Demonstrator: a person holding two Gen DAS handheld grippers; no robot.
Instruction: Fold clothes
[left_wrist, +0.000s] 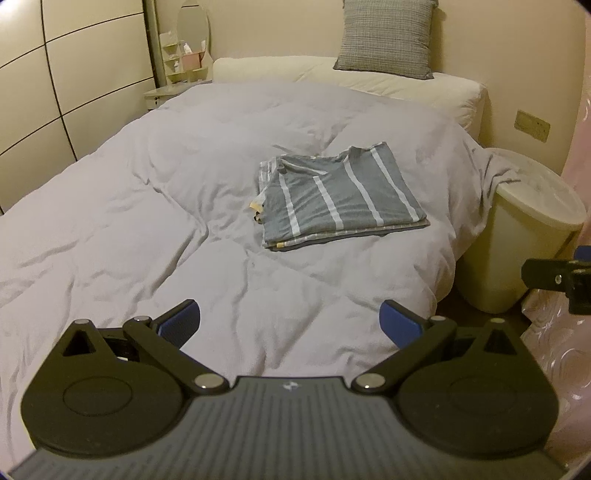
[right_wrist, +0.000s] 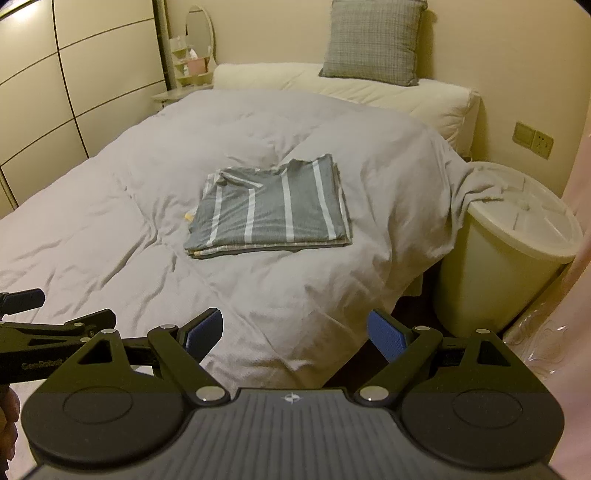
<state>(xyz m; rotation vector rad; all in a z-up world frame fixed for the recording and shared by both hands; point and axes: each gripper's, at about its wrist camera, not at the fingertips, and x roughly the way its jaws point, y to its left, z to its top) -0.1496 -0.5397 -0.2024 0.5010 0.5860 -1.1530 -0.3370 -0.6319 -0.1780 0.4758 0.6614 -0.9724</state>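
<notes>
Grey cotton garment with white stripes (left_wrist: 341, 195) lying folded into a flat rectangle on the pale lilac duvet of the bed (left_wrist: 147, 206), toward the right side, well apart from both grippers. Looks already folded, with several layers stacked and a yellowish edge peeking out at the left side of the pile.

Left gripper (left_wrist: 290, 325) released, blue pads spread wide, nothing between them, hovering over the near end of the bed. Right gripper (right_wrist: 295, 334) likewise released and empty, held beside the left one near the bed's foot corner.

Risks from here, as judgement only:
- Soft, rumpled duvet underneath: any pinch at the pile's edge could catch bedding along with the cloth and drag the stack out of square.
- Loose layers: grabbing only the top layer would peel it off and undo the fold; the uneven left edge seems the likeliest place to snag.
- Collar area at the far side bunched and slightly raised, so pressing or lifting there may let it spring open.
- Cream plastic bin with round lid (right_wrist: 517, 236) standing just beside the bed's right edge, a duvet corner draped onto it; a sideways sweep of the right gripper could knock it or tug the duvet, shifting the garment.
- Two grippers close together at the near end: crossing paths on the reach forward could make them collide.
</notes>
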